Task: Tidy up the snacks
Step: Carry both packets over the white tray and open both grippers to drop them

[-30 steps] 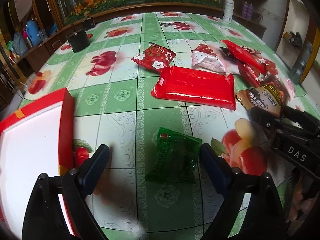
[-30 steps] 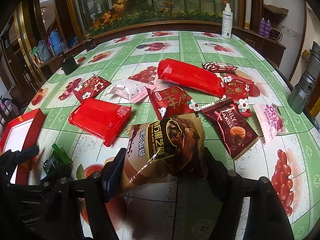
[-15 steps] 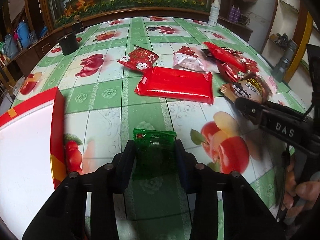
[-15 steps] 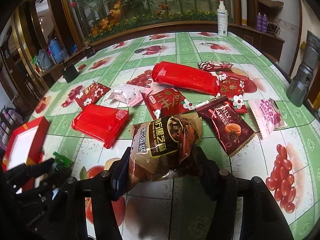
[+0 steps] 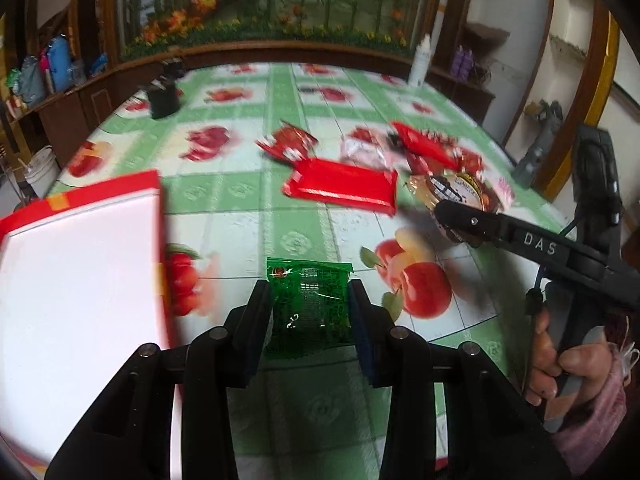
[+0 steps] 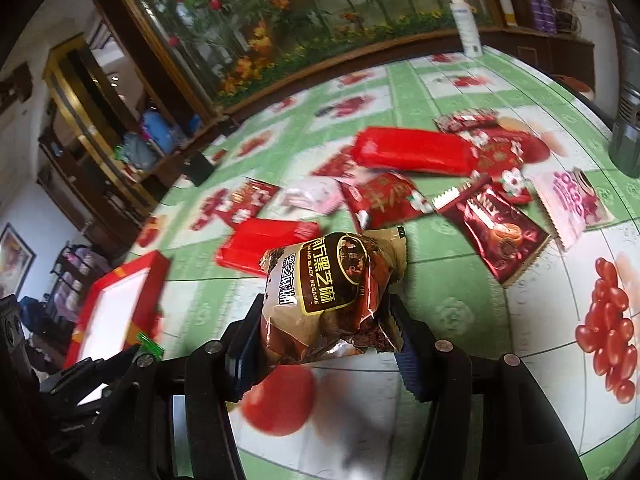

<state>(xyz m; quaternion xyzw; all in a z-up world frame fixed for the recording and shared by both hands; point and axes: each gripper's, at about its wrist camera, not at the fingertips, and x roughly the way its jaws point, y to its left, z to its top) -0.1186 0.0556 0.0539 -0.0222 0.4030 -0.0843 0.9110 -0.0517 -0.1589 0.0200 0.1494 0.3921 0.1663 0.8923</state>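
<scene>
My left gripper point(image 5: 309, 286) is shut on a small green snack packet point(image 5: 308, 312), held off the fruit-print tablecloth. A red box with a white inside point(image 5: 100, 186) lies just left of it. In the right wrist view my right gripper point(image 6: 326, 300) grips a brown black-sesame snack packet point(image 6: 332, 276), its jaws still closing and the pads pressing the packet's sides. The left wrist view shows the right gripper point(image 5: 452, 216) coming in from the right with that brown packet point(image 5: 452, 186). The left gripper point(image 6: 132, 354) and the green packet's corner point(image 6: 150, 346) show low on the left, near the red box point(image 6: 154, 280).
Several snack packets lie mid-table: a flat red pack point(image 5: 344, 186), a long red pack point(image 6: 412, 154), a maroon packet point(image 6: 500, 232), a pink packet point(image 6: 572, 204). A black cup point(image 5: 162, 98) and a white bottle point(image 5: 420, 62) stand at the far edge. A hand point(image 5: 568, 360) holds the right gripper's handle.
My left jaws closed on the green packet and raised it off the table. My right gripper tightened on the brown packet, lifted a little and rolled.
</scene>
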